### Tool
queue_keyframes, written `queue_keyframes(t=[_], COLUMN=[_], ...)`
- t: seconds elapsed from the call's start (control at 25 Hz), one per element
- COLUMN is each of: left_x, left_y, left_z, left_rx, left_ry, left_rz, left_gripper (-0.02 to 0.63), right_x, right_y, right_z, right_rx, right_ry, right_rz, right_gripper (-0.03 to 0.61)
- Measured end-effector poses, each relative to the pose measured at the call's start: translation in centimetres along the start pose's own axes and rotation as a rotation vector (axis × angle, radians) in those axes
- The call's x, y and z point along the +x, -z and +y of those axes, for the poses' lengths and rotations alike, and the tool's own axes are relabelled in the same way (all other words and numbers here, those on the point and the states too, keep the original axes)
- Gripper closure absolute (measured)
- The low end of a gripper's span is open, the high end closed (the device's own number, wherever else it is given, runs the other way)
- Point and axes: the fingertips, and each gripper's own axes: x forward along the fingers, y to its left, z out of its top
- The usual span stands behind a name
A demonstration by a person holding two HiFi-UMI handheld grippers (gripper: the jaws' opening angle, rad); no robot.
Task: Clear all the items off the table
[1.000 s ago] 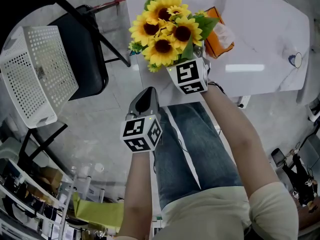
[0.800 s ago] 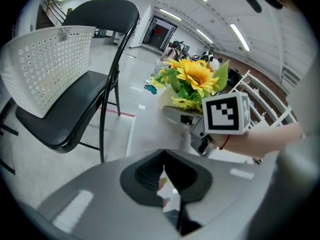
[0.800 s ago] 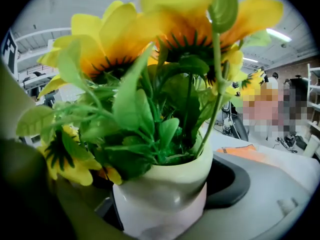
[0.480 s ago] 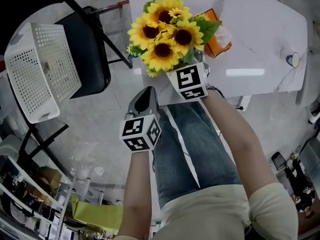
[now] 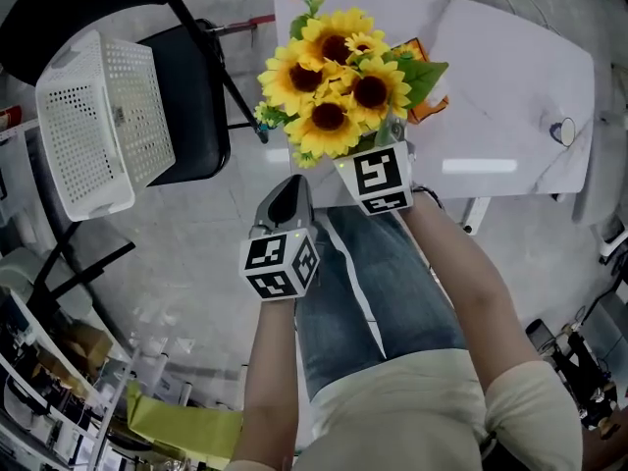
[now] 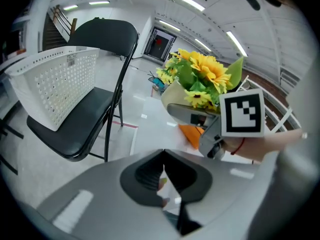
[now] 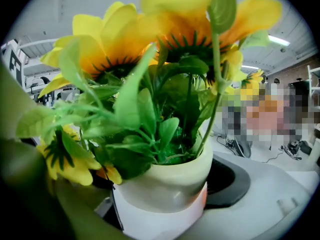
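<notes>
The cream pot of artificial yellow sunflowers [image 7: 165,184] hangs pinched in the right claw [image 5: 381,165], above the near edge of the white marble tabletop [image 5: 510,77]. An orange packet [image 5: 430,108] and a small round object [image 5: 562,130] lie there uncleared. The left claw [image 6: 162,176] is pressed together, empty.

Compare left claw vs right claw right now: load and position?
Load: the left claw is shut on nothing, jaws together; the right claw is shut on the sunflower pot.
Position: in the head view the left claw hangs over the floor beside the person's leg, short of the table; the right claw is further forward, at the table's near edge.
Shared: both carry a marker cube and point away from the person.
</notes>
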Motion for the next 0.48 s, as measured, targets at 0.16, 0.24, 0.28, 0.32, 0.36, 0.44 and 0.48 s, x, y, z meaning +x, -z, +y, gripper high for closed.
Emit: queue_keyframes(t=[0.16, 0.24, 0.28, 0.32, 0.36, 0.44, 0.48], left_x=[-1.3, -1.8, -2.1, -2.4, -2.7, -3.2, -3.6], left_y=[-0.8, -1.2, -1.4, -1.6, -1.9, -2.5, -2.8], left_z=[-0.1, -0.1, -0.2, -0.2, -0.3, -0.7, -0.9], left_rx=[-0.011, -0.014, -0.016, -0.017, -0.017, -0.012, -0.005], left_ry=[-0.007, -0.012, -0.013, -0.014, -0.014, -0.01, -0.009], left_rz=[-0.019, -0.028, -0.031, -0.033, -0.035, -0.038, -0.039], left_gripper=[0.604, 0.604, 0.604, 0.604, 0.604, 0.604, 0.604], right_x=[-1.0, -1.6, -1.9, -2.2, -2.4, -3.1, -3.4], right_y=[-1.7, -2.5, -2.9, -3.3, -3.7, -4.6, -5.1], right_z=[0.4, 0.6, 0.7, 0.8, 0.9, 0.9, 0.9], right_rx=[-0.013, -0.012, -0.01, -0.009, -0.01, -0.015, -0.015], right_ry=[-0.008, -0.012, -0.013, -0.014, -0.015, -0.013, -0.014], right_rz=[-0.005, -0.009, -0.01, -0.011, -0.011, -0.012, -0.013], right_gripper=[0.058, 0.058, 0.058, 0.058, 0.058, 0.058, 0.058])
